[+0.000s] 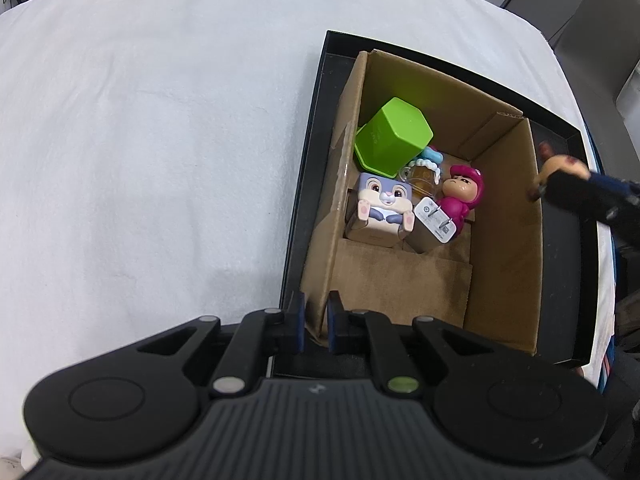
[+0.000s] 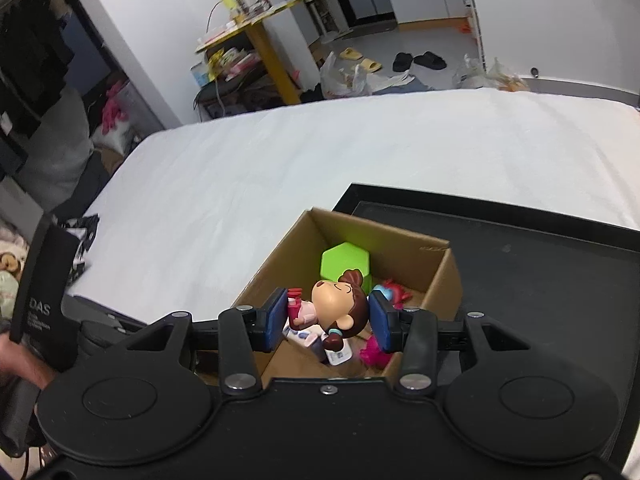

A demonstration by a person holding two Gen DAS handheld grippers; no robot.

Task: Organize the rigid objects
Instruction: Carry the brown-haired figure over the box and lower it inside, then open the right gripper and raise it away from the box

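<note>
Two containers are being shown nested on the white bed (image 1: 140, 140): a cardboard box (image 1: 504, 240) is sitting inside a black tray (image 1: 308, 160). A green hexagonal container (image 1: 394, 136), a rabbit cube (image 1: 384, 208) and a pink figurine (image 1: 460, 196) are lying inside. The box's near wall is being pinched by the closed left tongs (image 1: 315, 322). A brown-haired doll (image 2: 340, 306) is being gripped over the box by the right tongs (image 2: 330, 320).

The left gripper (image 1: 315, 322) is matte black plastic with a ribbed grey housing, silver pivot screws, one greenish screw and blue pads. The right gripper (image 2: 331, 320) matches it, with round black discs flanking its linkages.
</note>
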